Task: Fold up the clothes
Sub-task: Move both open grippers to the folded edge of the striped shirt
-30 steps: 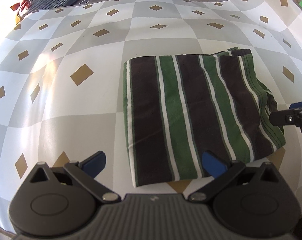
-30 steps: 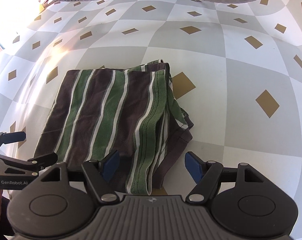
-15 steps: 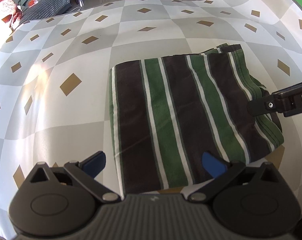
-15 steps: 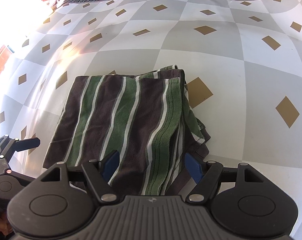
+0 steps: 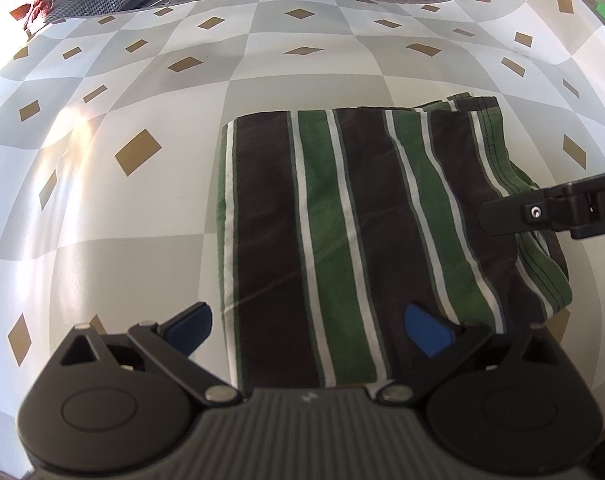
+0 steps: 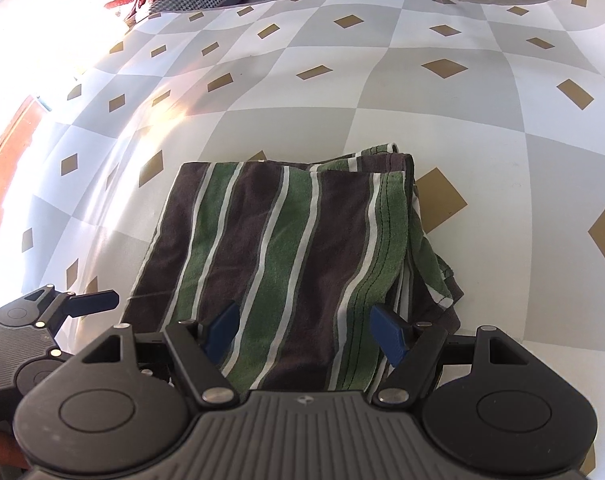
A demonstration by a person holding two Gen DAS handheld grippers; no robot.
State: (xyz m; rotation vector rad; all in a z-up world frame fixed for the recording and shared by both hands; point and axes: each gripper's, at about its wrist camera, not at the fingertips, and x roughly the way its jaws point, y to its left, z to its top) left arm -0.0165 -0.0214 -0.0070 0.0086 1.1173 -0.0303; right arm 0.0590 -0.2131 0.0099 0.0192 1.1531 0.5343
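Right wrist: folded striped garment [image 6: 286, 256] under open right tool [image 6: 306, 334].

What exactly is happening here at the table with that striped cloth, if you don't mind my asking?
A person is folding clothes with a handheld tool in each hand. A green, dark brown and white striped garment lies folded into a rough rectangle on the grey and white checked tablecloth. The left tool and the right tool both hover open over its near edge, gripping nothing. The layers on the garment's right side look uneven.
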